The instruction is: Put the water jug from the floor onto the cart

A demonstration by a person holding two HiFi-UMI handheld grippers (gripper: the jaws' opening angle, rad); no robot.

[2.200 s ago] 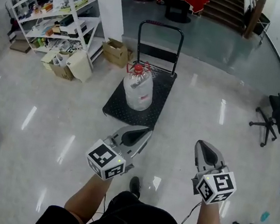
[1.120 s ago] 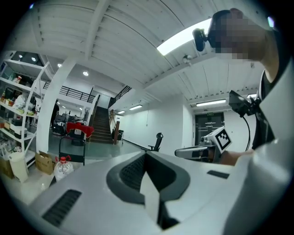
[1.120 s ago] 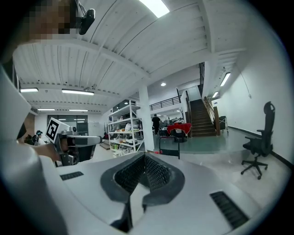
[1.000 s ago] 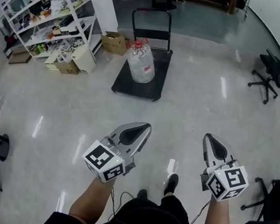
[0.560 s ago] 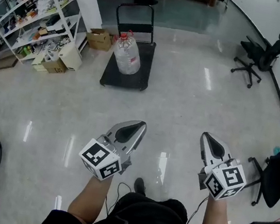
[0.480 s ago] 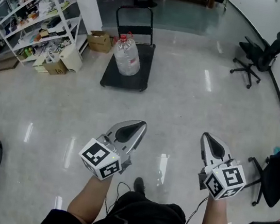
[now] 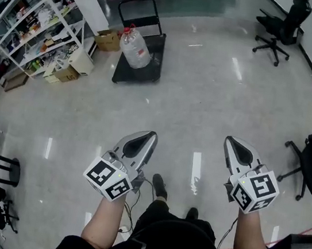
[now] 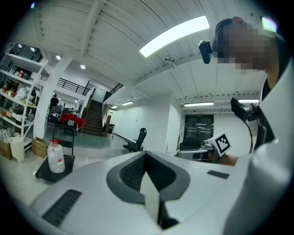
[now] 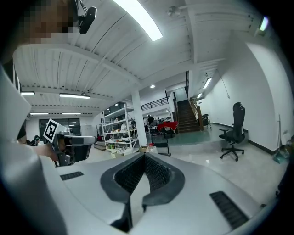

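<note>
Your left gripper (image 7: 147, 136) and right gripper (image 7: 230, 142): jaws were closed, empty. Water jug (image 7: 134, 49): stood upright on the cart (image 7: 135, 76), well ahead of you.

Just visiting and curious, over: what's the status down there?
Left gripper and right gripper: fingers shut, both empty. Clear plastic water jug with red cap stands upright on black platform cart, far ahead. Nothing blocking the floor between.

Bright, evenly lit hall, wide-angle views.
Ceiling light strips (image 8: 174, 34) above the left tool (image 7: 151, 135) and right tool (image 7: 230, 141) cast white glare streaks on the glossy floor (image 7: 206, 99) between and ahead of them; picture edges bow and darken.
</note>
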